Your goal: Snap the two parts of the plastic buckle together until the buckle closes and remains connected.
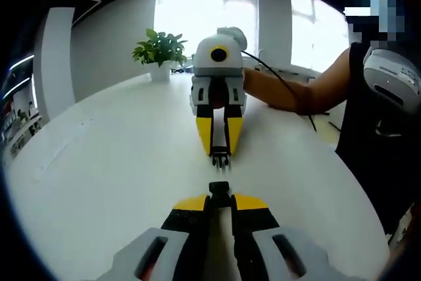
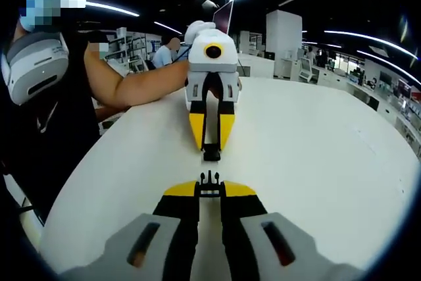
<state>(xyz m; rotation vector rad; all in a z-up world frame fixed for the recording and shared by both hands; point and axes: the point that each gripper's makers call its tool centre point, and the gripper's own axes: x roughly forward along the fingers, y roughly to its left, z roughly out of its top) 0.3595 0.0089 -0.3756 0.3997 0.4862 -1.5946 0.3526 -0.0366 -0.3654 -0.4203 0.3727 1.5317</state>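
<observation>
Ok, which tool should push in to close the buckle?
Right, marginally: the right tool holds the pronged half, lined up with the socket half in the left tool across a small gap. Left can simply brace.

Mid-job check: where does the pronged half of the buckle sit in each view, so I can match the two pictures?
Left gripper view: pronged half just below centre, at the tip of the facing right hand-held gripper, prongs pointing down the picture.
Right gripper view: pronged half low centre, between this view's own yellow fingertips, prongs pointing up.
Shared landmark: the socket half, opposite it across a small gap above the white table.
</observation>
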